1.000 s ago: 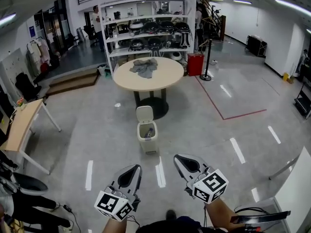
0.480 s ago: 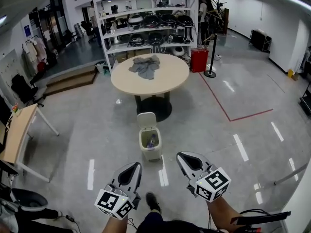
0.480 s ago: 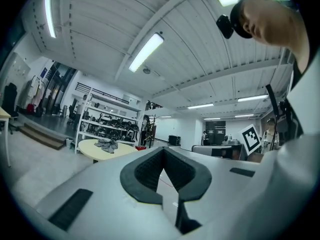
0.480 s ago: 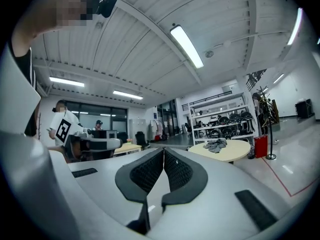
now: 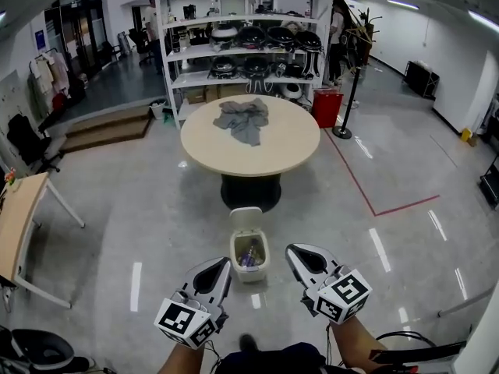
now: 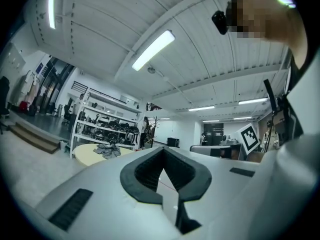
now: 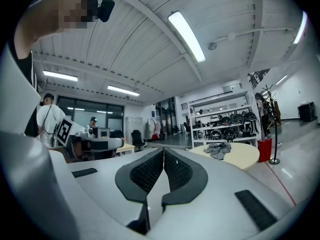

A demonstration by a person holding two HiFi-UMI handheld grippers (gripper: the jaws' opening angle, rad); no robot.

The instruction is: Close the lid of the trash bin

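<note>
We see the trash bin [image 5: 250, 257] standing on the grey floor [image 5: 156, 209], just in front of the round table [image 5: 290, 142] and close to its dark foot. Its lid [image 5: 246, 218] is up, tilted back on the side facing the table, so the bin is open at the top. Some rubbish lies inside, but we cannot tell what it is.

We see the 2 grippers low in the head view, 1 on each side of the bin and nearer to the person than it is. The left gripper [image 5: 219, 266] is near the bin's left side and the right gripper [image 5: 294, 252] is near its right side. Neither touches the bin or the lid.

In the left gripper view, the left gripper [image 6: 164, 151] has its tips pressed together with nothing between them. In the right gripper view, the right gripper [image 7: 163, 151] is the same, tips meeting and nothing pinched.

On the table we see a crumpled grey cloth [image 5: 244, 120]. Behind the table stands a white shelf [image 5: 175, 53] full of dark items, with a red box [image 5: 327, 106] on the floor beside it.
</note>
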